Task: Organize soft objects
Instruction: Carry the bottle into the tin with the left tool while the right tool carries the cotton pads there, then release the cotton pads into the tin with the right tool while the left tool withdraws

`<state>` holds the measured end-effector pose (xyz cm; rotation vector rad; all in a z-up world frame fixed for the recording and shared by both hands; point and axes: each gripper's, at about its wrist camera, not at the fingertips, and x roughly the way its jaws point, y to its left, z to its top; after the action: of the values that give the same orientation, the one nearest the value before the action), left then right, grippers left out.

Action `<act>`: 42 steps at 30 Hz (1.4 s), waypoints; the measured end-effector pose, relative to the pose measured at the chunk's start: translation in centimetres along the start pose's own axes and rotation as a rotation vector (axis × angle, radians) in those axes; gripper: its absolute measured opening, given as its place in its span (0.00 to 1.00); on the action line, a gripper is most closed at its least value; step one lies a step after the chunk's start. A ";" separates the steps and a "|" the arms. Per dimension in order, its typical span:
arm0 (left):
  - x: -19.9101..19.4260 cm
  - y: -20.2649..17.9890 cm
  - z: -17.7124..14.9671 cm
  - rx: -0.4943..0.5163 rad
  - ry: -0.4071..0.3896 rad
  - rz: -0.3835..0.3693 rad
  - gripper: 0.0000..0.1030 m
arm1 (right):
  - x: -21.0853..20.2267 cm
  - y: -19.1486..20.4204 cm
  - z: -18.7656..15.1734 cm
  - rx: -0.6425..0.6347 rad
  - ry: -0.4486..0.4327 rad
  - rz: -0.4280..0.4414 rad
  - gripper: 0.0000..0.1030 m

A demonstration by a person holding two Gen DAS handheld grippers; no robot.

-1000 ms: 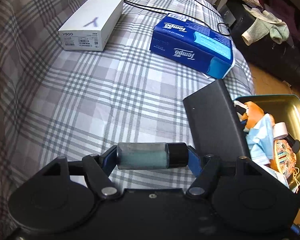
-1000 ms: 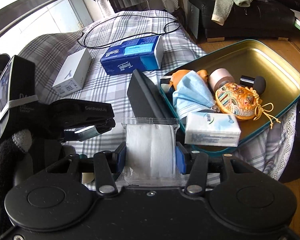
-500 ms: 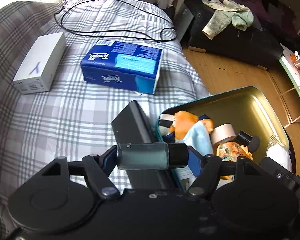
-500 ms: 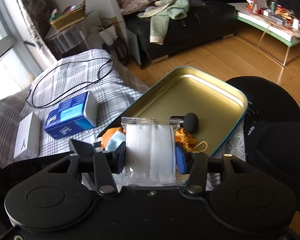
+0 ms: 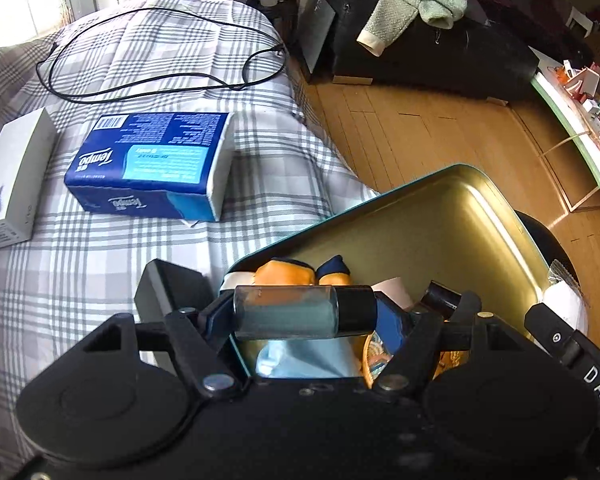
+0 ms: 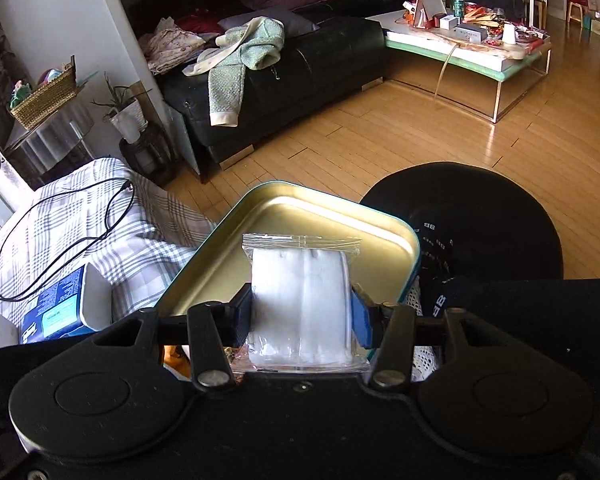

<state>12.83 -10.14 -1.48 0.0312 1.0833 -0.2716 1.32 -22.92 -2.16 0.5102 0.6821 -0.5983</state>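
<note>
My left gripper (image 5: 304, 312) is shut on a small grey-green bottle with a black cap (image 5: 286, 312), held sideways over the near end of the gold metal tin (image 5: 440, 216). The tin holds an orange soft toy (image 5: 286, 274), a blue face mask (image 5: 308, 360) and other small items. My right gripper (image 6: 300, 312) is shut on a clear bag of white cotton pads (image 6: 300, 300), held above the bare far half of the tin (image 6: 300, 216). The right gripper's body also shows at the right edge of the left wrist view (image 5: 572, 344).
The tin lies at the edge of a plaid-covered bed (image 5: 100, 240). On the bed are a blue Tempo tissue pack (image 5: 152, 164), a white box (image 5: 12, 176), a black cable (image 5: 160, 80) and a black box (image 5: 172, 292) against the tin. A black round seat (image 6: 480, 220) stands beyond the tin.
Both grippers have swung to the right, from over the bed to over the tin, each still holding its object. The right gripper has risen and moved toward the tin's far half.
</note>
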 end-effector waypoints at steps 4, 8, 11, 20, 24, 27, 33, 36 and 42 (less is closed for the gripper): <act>1.2 -1.4 1.8 0.017 0.003 -0.008 0.67 | 0.3 -0.2 0.3 -0.002 -0.027 -0.031 0.47; 2.4 -3.0 3.3 0.052 0.001 -0.015 0.67 | 0.5 -0.5 0.5 0.000 -0.049 -0.056 0.47; 3.2 -3.9 4.0 0.069 0.001 -0.018 0.68 | 0.6 -0.7 0.5 0.012 -0.073 -0.062 0.49; 4.1 -3.7 4.5 0.062 -0.001 -0.031 0.84 | 1.2 -0.8 0.0 0.024 -0.059 -0.049 0.60; 3.1 -3.0 3.7 0.053 -0.004 -0.024 0.85 | 1.1 -0.4 -0.3 0.002 -0.053 -0.022 0.60; 2.2 -2.6 3.2 0.051 -0.014 -0.010 0.85 | 1.0 -0.1 -0.7 -0.017 -0.047 -0.011 0.60; -0.3 -0.8 2.0 0.029 -0.047 0.017 0.88 | 0.7 1.2 -1.5 -0.080 -0.031 0.026 0.60; -1.8 0.4 1.1 0.017 -0.073 0.050 0.90 | 0.2 1.9 -1.8 -0.115 -0.035 0.045 0.60; -4.6 3.8 -1.4 -0.039 -0.096 0.091 0.91 | -1.1 3.6 -2.8 -0.212 -0.055 0.109 0.60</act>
<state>10.52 -5.30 1.47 0.0325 0.9887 -0.1683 1.79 -18.24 -2.39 0.3296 0.6526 -0.4306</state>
